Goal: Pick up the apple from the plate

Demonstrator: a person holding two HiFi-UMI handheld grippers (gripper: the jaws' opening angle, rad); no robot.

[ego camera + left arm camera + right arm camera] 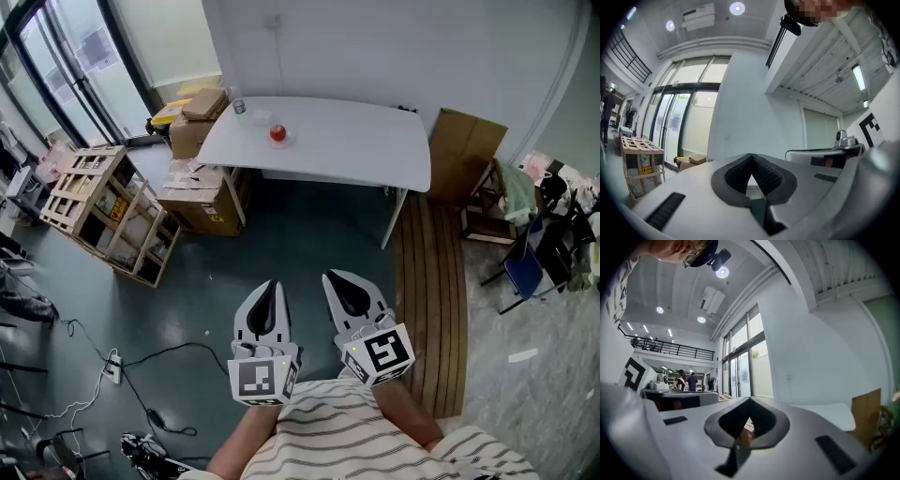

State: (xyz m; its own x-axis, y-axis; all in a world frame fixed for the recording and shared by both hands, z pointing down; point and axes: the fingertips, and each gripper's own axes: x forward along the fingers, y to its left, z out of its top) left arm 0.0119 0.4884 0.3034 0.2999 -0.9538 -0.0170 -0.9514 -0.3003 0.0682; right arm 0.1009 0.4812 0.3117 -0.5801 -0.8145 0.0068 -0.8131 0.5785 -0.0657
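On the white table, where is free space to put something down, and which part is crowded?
The table is bare from the apple on its plate across most of the right side, and along the front. The left end is crowded: apple, plate, a small bottle at the back corner, and cardboard boxes stacked beside that end.

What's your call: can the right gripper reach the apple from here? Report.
Probably not yet: the right gripper, shut, is far from the apple on the table; only floor lies between.
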